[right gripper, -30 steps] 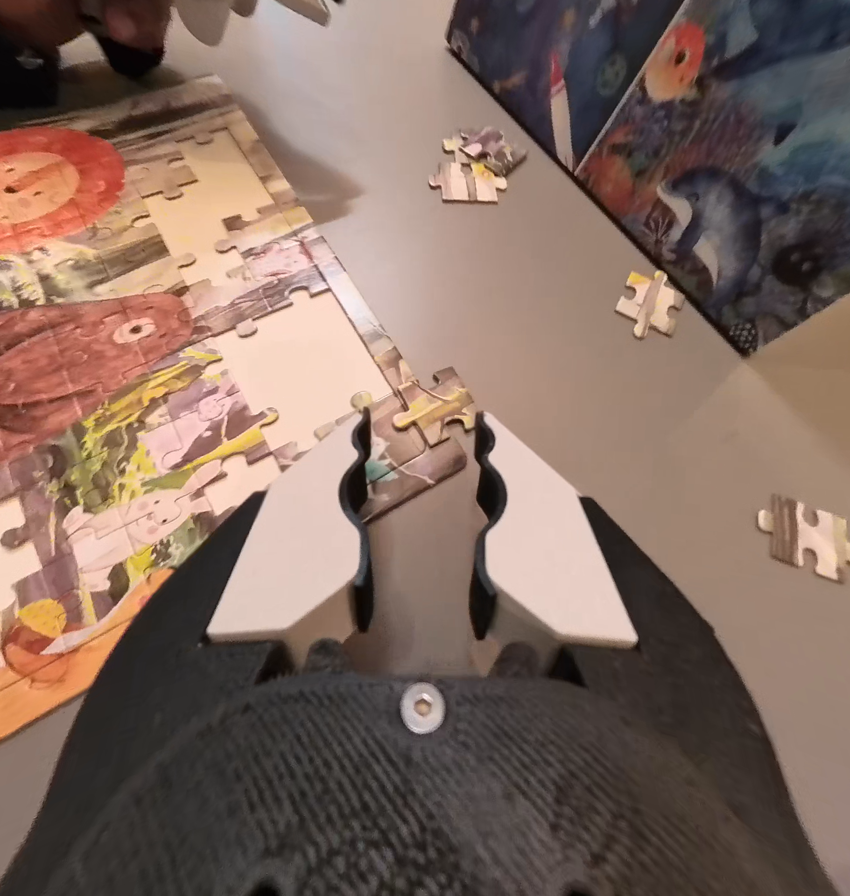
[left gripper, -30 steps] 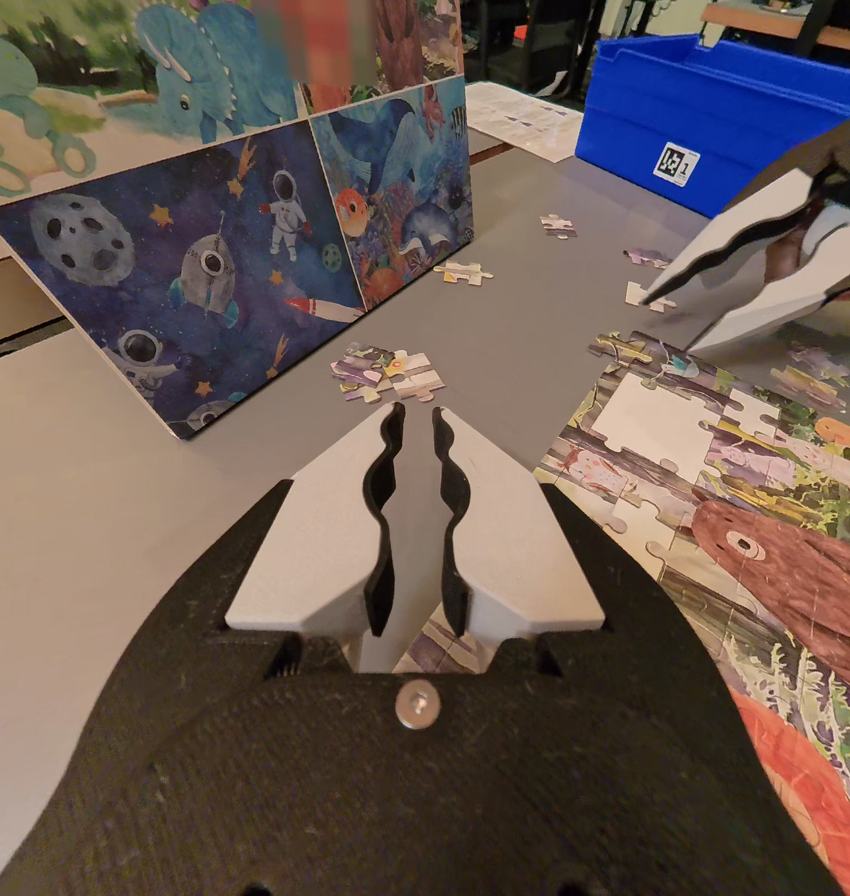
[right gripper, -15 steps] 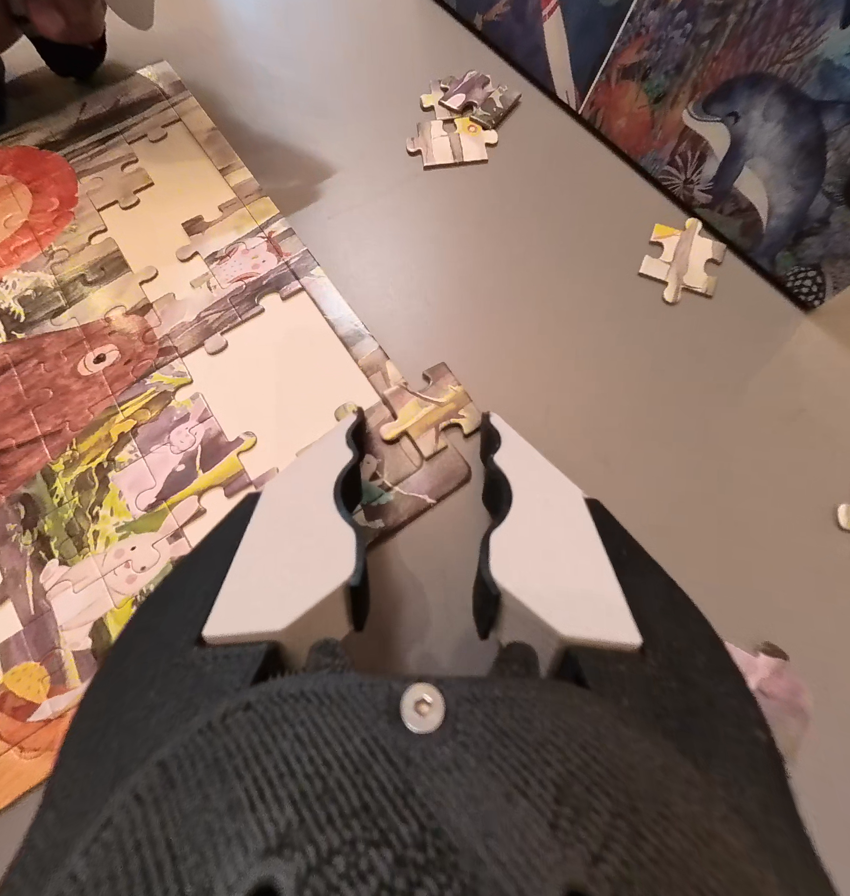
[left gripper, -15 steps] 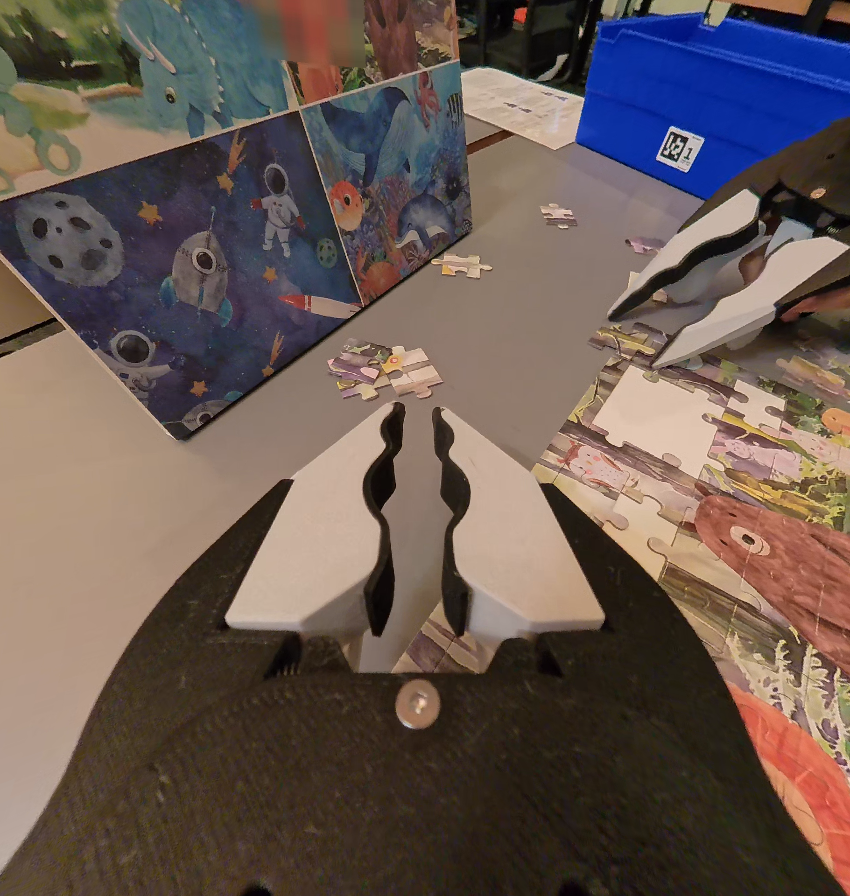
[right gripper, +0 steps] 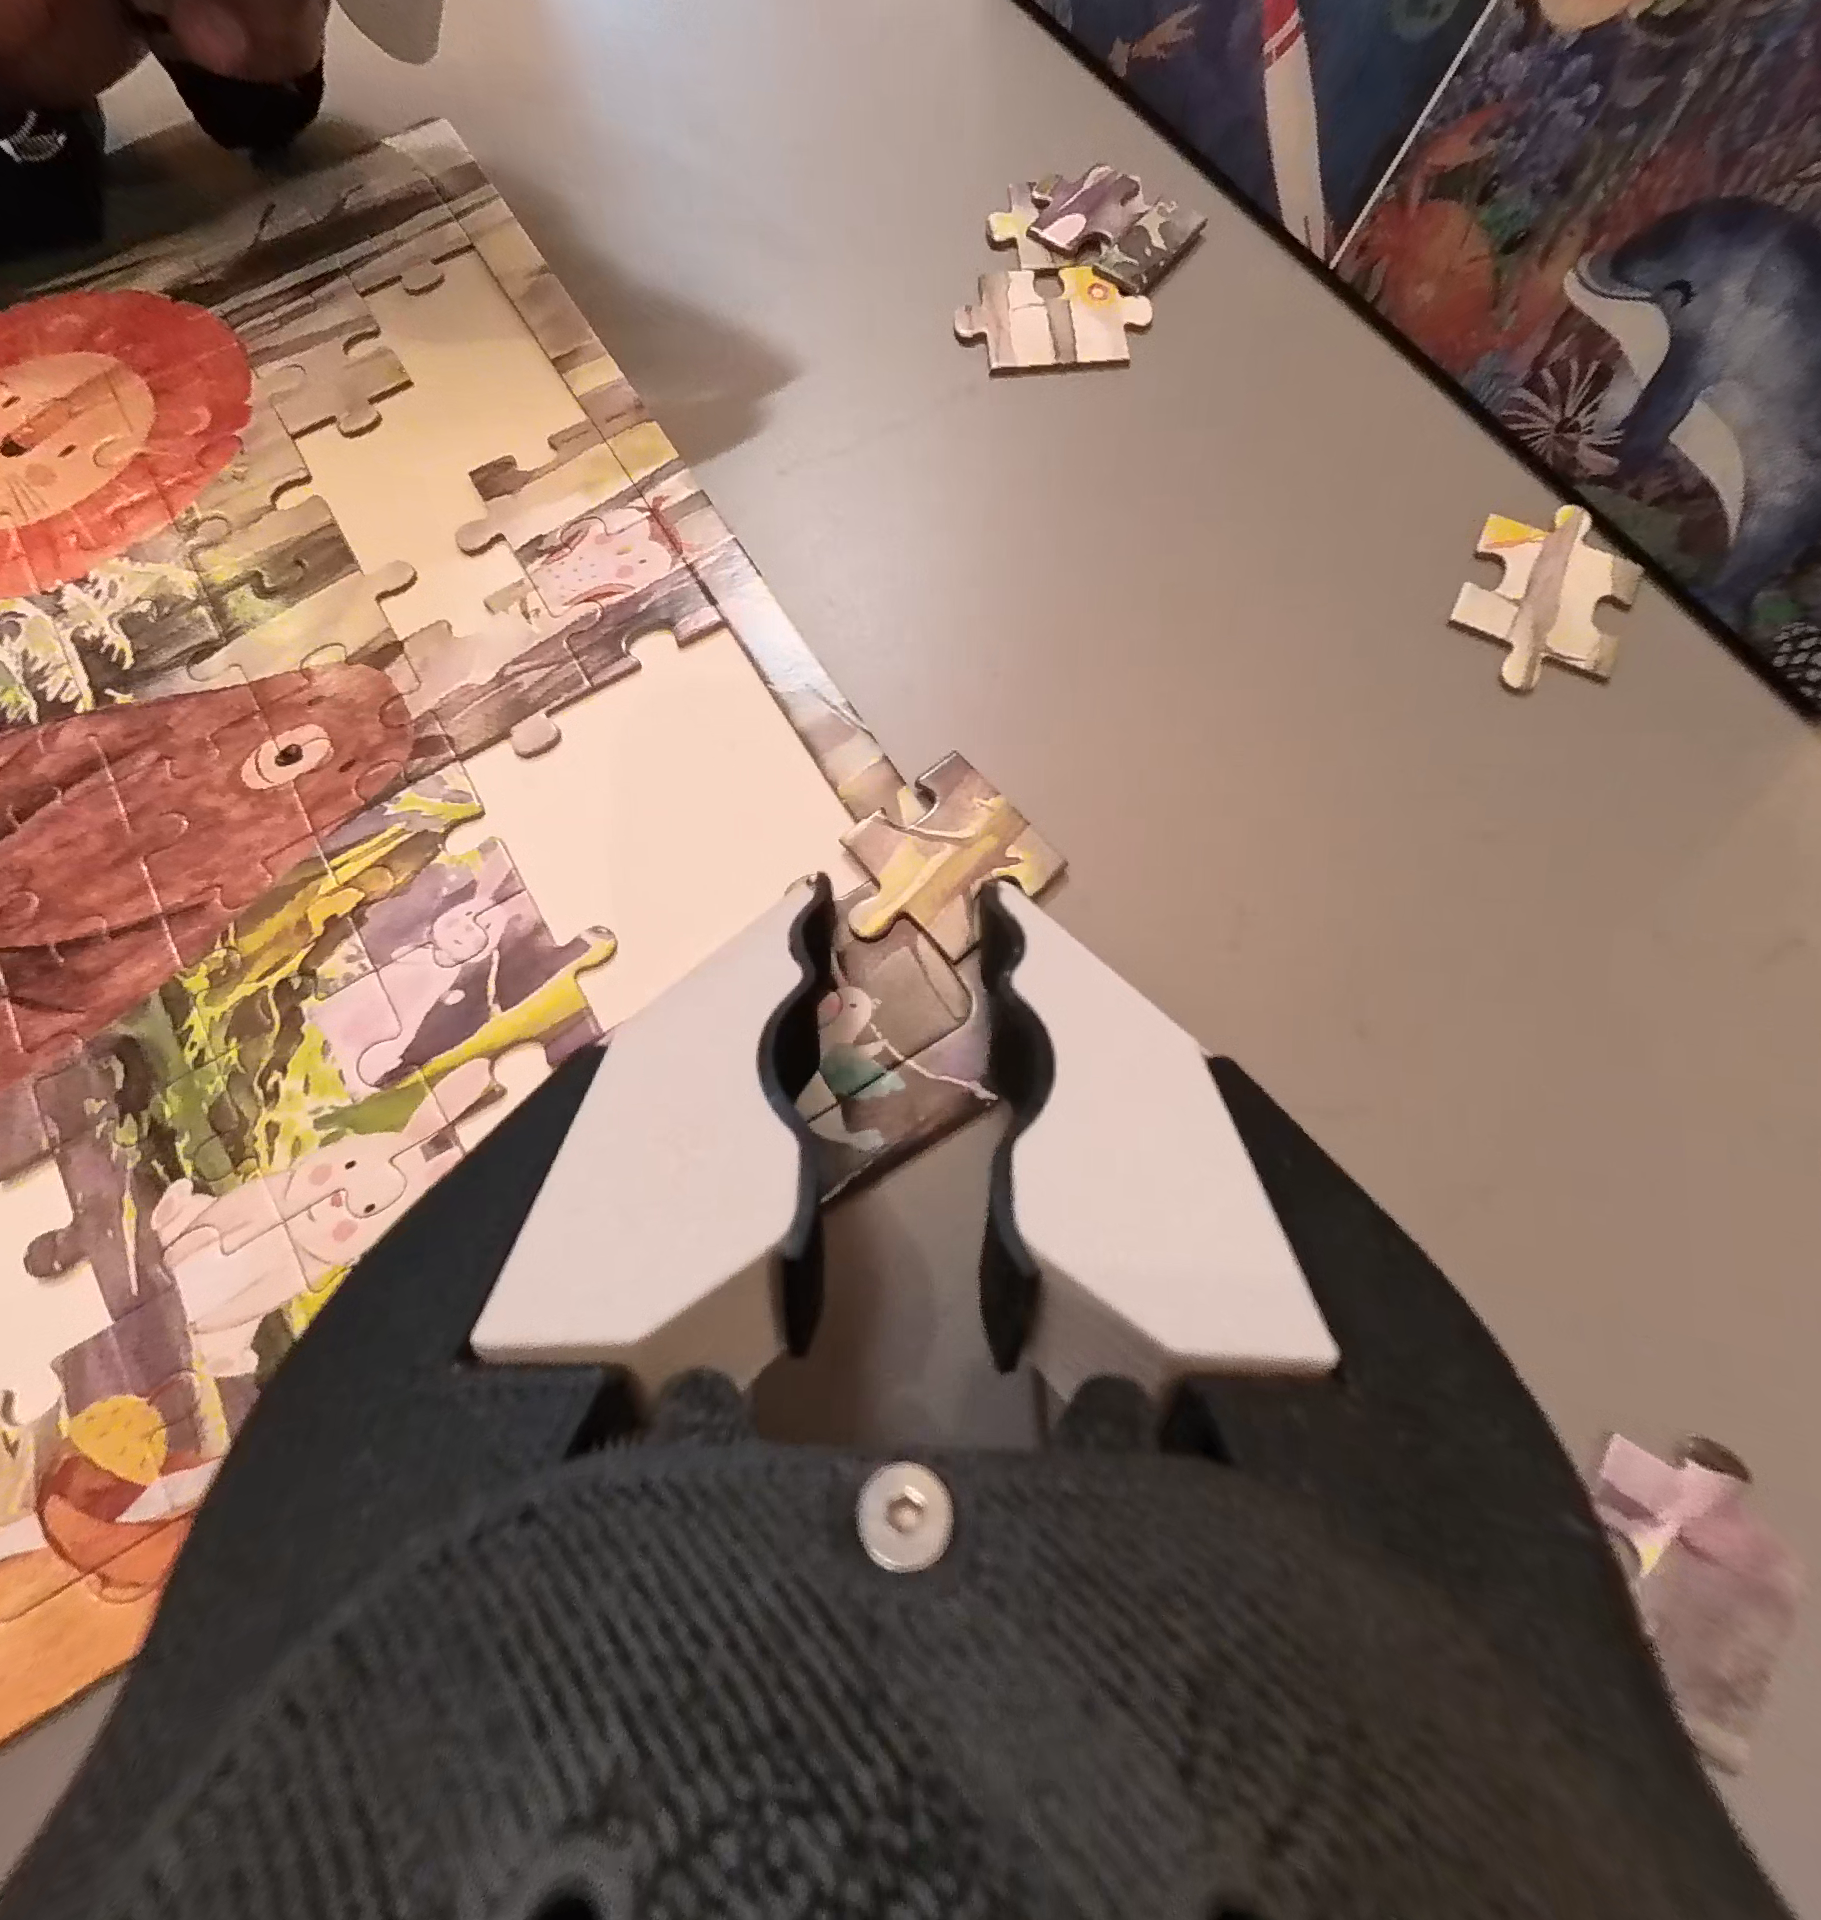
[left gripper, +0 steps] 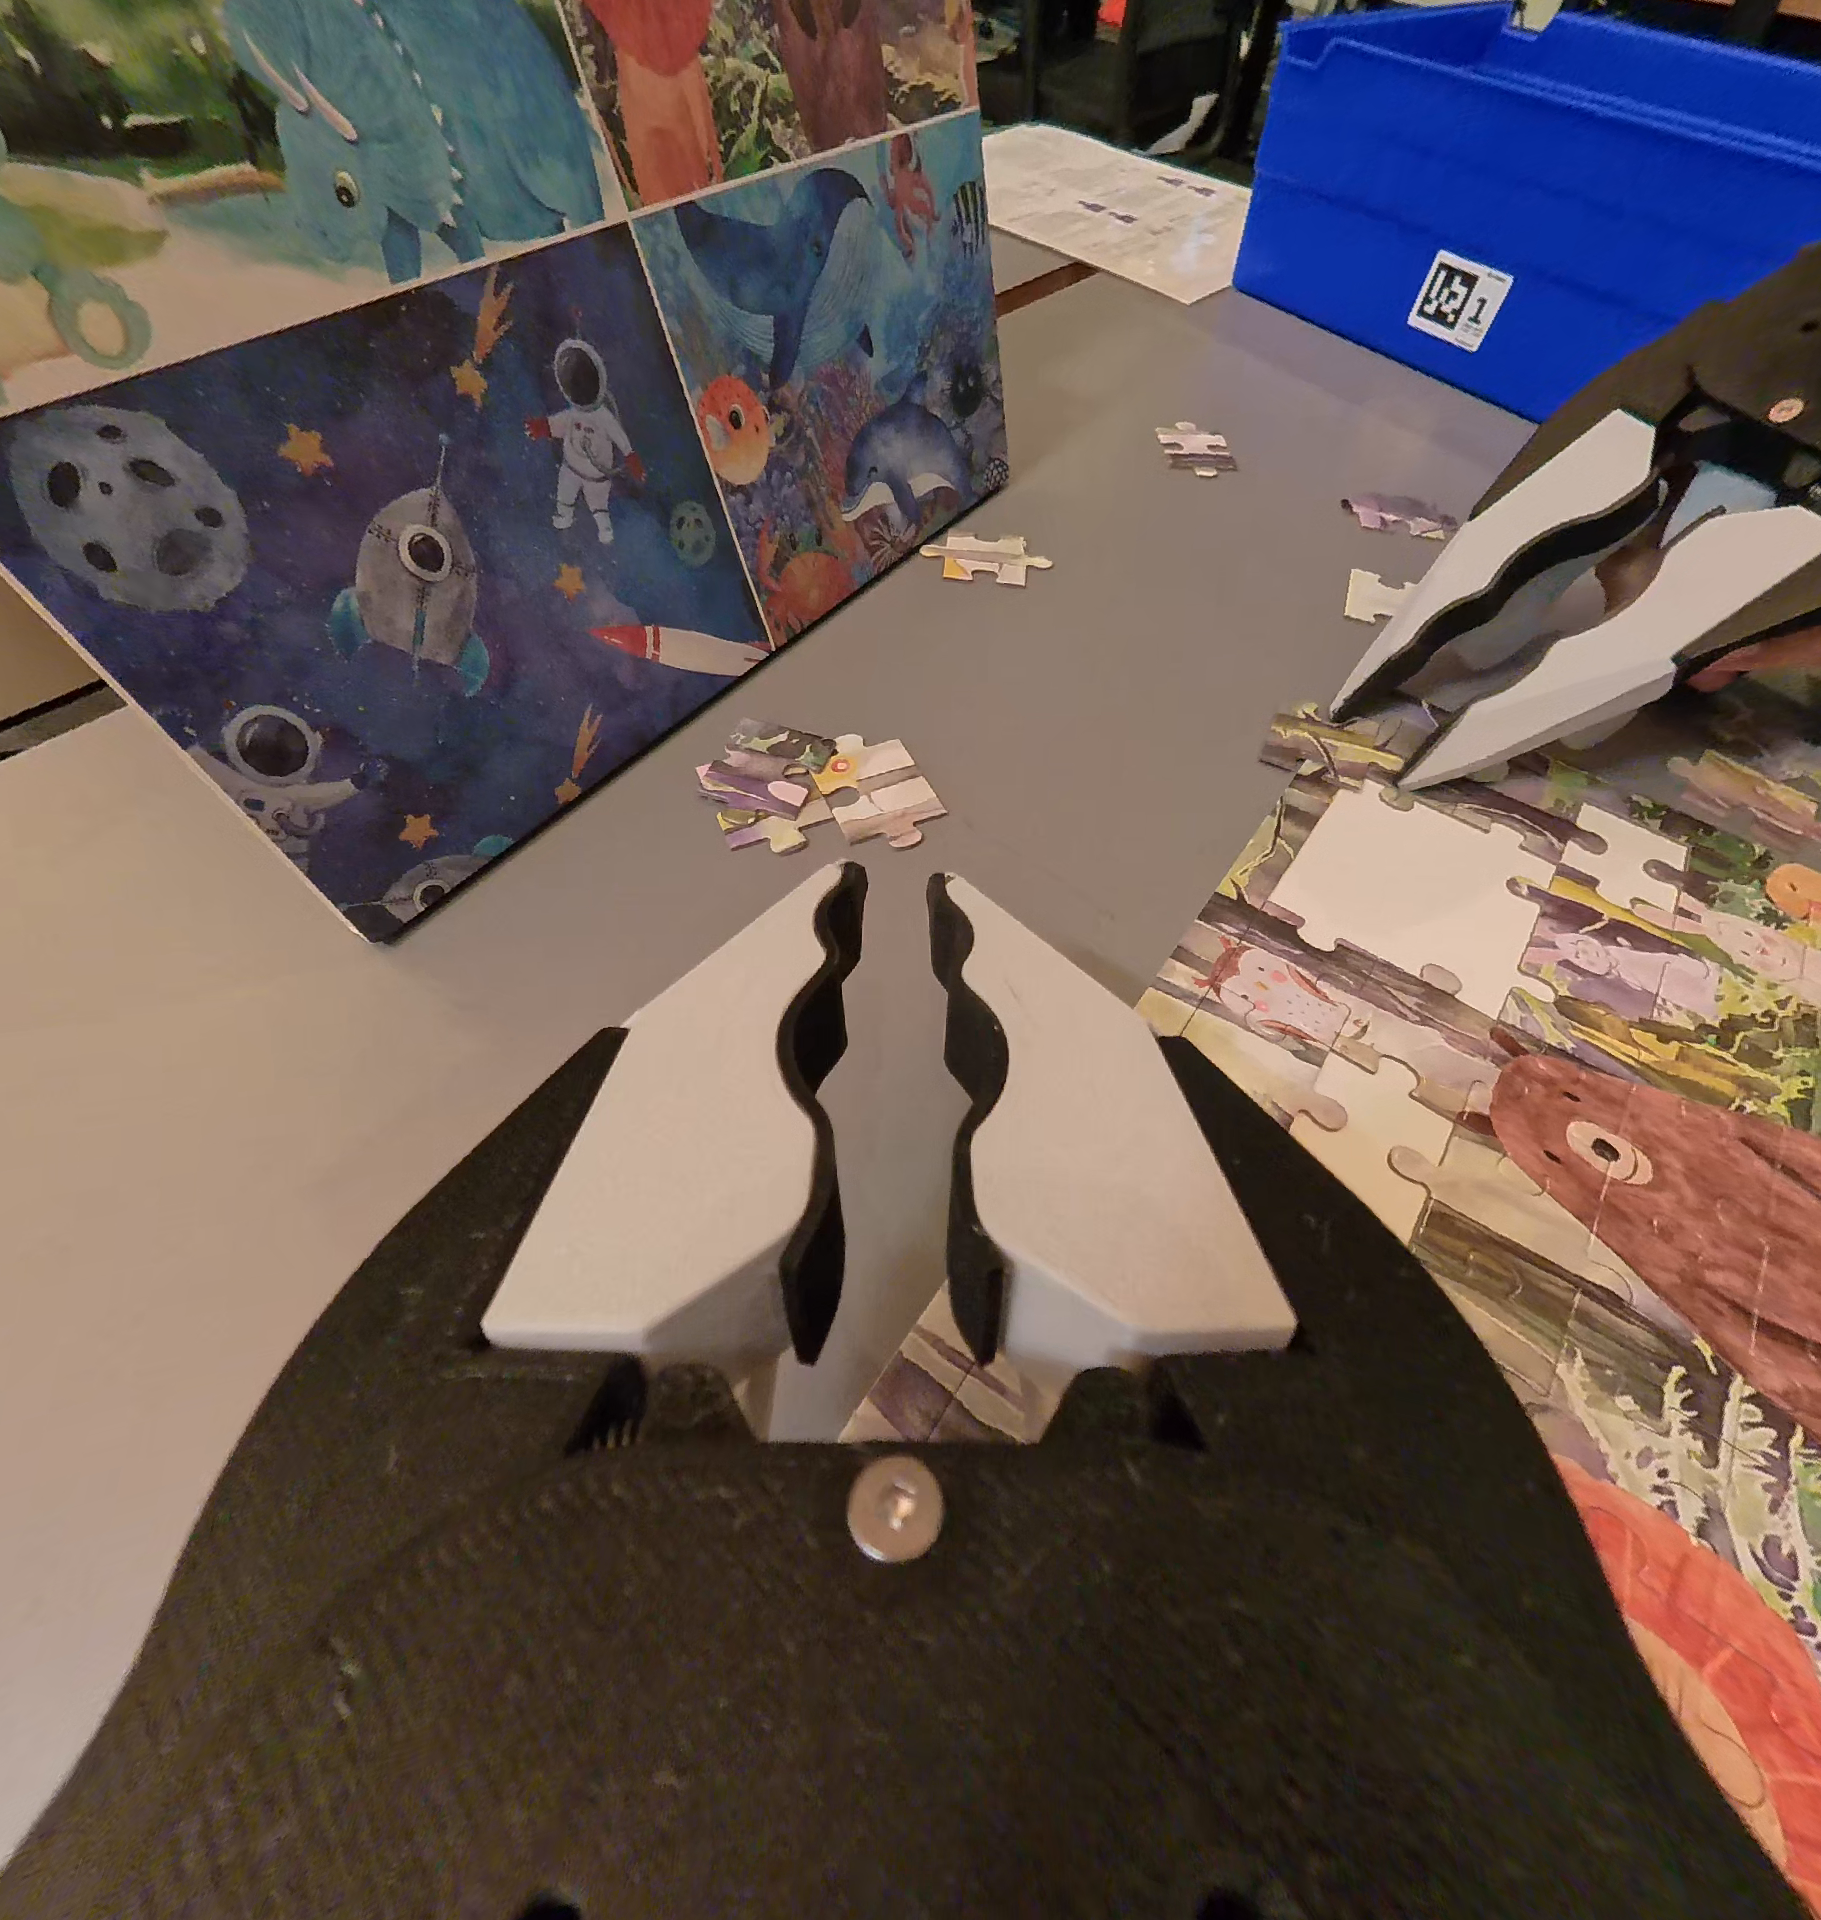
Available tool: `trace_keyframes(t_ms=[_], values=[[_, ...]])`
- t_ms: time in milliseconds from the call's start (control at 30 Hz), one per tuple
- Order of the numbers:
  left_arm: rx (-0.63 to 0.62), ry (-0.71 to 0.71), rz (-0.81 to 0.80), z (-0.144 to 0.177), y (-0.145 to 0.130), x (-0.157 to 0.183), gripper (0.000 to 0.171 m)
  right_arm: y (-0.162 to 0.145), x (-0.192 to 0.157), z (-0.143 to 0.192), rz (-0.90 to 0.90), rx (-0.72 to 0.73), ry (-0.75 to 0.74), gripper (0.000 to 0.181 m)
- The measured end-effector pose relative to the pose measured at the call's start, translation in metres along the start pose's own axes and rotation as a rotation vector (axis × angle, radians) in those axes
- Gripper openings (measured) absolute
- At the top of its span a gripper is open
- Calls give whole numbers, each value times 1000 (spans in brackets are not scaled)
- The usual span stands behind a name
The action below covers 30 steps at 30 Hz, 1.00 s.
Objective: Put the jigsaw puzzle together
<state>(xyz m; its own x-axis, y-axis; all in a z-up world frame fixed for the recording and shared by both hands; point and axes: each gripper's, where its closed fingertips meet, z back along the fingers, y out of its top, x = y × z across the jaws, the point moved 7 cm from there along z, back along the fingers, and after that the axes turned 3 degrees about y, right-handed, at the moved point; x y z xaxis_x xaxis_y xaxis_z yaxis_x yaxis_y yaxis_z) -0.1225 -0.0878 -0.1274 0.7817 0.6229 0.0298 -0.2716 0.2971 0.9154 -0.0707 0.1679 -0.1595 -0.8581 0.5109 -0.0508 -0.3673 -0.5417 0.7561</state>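
A partly built animal jigsaw (left gripper: 1664,1174) lies flat on the grey table, with bare gaps in it; it also shows in the right wrist view (right gripper: 210,779). One loose piece (right gripper: 947,847) lies askew on the jigsaw's far corner edge. My right gripper (right gripper: 906,894) is open, low over that corner, with its tips on either side of the piece's near end. The left wrist view shows the right gripper (left gripper: 1371,748) at the piece (left gripper: 1311,740). My left gripper (left gripper: 890,883) is narrowly open and empty, above the table at the jigsaw's left edge.
A small heap of loose pieces (left gripper: 823,784) (right gripper: 1082,270) and a single piece (left gripper: 984,559) (right gripper: 1545,597) lie before a propped picture box (left gripper: 418,540) (right gripper: 1664,291). More pieces (left gripper: 1197,449) lie toward a blue bin (left gripper: 1560,177). A hand (right gripper: 210,52) is at the jigsaw's far end. The partly built animal jigsaw (left gripper: 1664,1174) is about 12 cm from my right fingertips and 20 cm from my left. The right camera catches it too, in the right wrist view (right gripper: 233,790).
My right gripper has come down and forward to the jigsaw's corner, so its tips now flank the askew piece. My left gripper has hardly moved and its gap is the same.
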Motion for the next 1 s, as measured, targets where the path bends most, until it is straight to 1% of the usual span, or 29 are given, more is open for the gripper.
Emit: trace_keyframes(t_ms=[300, 600, 767, 833, 933, 1000], values=[[-5, -1, -6, -1, 0, 1, 10, -1, 1, 1, -4, -5, 0, 26], [-8, -4, -1, -1, 0, 0, 10, 1, -5, 0, 19, -19, 9, 21], [-3, -9, 15, 0, 0, -1, 10, 3, -10, 0, 20, -8, 44, 20], [-4, -9, 15, 0, 0, -1, 10, 5, -15, 2, 26, 4, 83, 15], [-10, -7, 8, -1, 0, 0, 10, 10, -29, 4, 52, 12, 151, 17], [-14, -7, 5, -1, -1, 0, 10, 11, -28, 5, 71, 8, 117, 19]])
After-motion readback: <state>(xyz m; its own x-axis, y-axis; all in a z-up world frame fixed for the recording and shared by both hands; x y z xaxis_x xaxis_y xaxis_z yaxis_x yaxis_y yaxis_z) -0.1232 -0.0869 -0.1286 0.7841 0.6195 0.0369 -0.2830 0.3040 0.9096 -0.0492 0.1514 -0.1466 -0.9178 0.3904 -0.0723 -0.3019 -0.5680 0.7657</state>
